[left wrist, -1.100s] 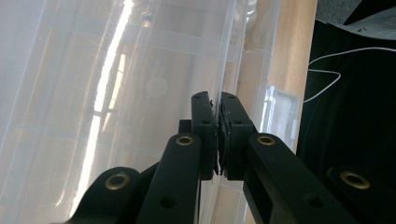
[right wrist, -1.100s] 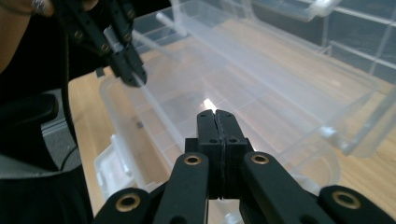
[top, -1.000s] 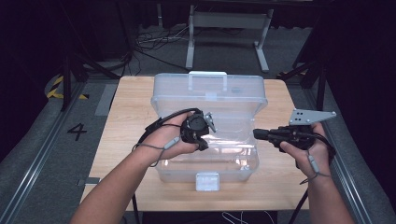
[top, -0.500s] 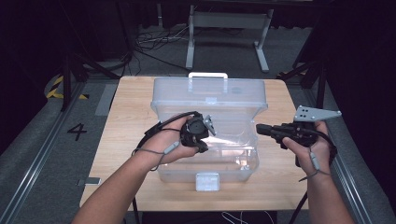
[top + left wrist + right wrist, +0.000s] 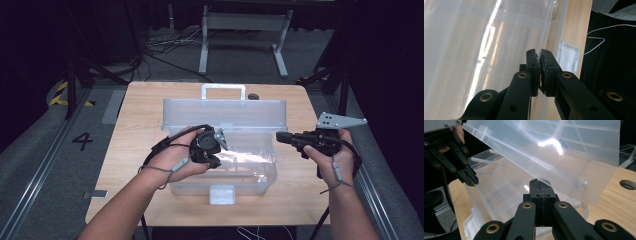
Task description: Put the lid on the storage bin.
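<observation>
We held a gripper in each hand over a clear plastic storage box point(image 5: 222, 170) that sat in the middle of the wooden table point(image 5: 135, 130). Its lid point(image 5: 225, 114) was raised and leaned toward the far side, with the white carry handle point(image 5: 223, 90) showing above it and a white front latch point(image 5: 222, 194) hanging at the near wall.

Our left gripper point(image 5: 216, 146) was inside the left half of the box, just below the lid's edge. In the left gripper view its jaws stood almost together, and a thin clear edge of the box point(image 5: 499, 50) seemed to run between the pads point(image 5: 533, 67); we could not tell for certain whether they pinched that edge or merely lay against it. The latch point(image 5: 569, 56) showed just beyond the tips, beside the table's wood point(image 5: 574, 22).

Our right gripper point(image 5: 282, 139) hung at the box's right end, pointing left toward it, close to the wall but with contact unclear from above. In the right gripper view its jaws were pressed together with nothing between them, the tilted lid point(image 5: 564, 152) slanting above them. The left gripper point(image 5: 471, 179) showed there at the upper left, over the box's far rim. A round hole point(image 5: 628, 184) was cut into the table at the right.
</observation>
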Demonstrator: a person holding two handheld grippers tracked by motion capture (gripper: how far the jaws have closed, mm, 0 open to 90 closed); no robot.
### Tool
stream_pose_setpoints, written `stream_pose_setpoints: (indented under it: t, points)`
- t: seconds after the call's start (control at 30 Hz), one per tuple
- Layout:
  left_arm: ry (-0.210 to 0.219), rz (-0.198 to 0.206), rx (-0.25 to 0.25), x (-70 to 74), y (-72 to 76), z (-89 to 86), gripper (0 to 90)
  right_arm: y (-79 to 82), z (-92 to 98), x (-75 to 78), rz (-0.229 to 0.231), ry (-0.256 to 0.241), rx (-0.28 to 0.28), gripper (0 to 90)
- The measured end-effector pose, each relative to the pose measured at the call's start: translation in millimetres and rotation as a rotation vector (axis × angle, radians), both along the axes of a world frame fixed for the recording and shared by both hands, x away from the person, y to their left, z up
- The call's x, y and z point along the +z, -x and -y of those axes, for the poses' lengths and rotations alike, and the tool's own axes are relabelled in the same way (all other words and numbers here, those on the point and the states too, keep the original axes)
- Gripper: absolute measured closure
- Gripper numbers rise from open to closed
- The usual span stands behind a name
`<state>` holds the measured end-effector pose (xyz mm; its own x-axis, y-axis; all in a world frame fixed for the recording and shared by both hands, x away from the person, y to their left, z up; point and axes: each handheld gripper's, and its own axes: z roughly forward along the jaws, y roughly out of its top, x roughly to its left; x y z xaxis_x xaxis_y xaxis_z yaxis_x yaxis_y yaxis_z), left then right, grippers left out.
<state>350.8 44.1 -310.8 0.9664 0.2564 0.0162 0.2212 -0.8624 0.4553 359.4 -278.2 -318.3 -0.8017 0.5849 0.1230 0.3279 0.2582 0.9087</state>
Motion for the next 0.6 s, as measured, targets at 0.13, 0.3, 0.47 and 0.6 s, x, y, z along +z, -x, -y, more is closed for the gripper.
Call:
stream_pose_setpoints:
  t: [0.13,0.3,0.47,0.6]
  points:
    - [0.017,0.004,0.007,2.7,0.9,-3.8,85.4,0.1,-0.1,0.1,0.0,0.001,0.001,90.0]
    - [0.081,0.001,0.033,13.4,-2.5,-21.5,86.5,0.1,0.3,0.1,0.001,0.003,0.002,90.0]
    - [0.135,0.001,0.058,20.5,-1.8,-38.3,87.1,-0.1,0.1,-0.3,0.001,0.004,0.001,90.0]
    - [0.17,0.006,0.082,24.2,-1.3,-51.1,87.4,0.3,-0.1,-0.1,0.006,0.01,0.0,90.0]
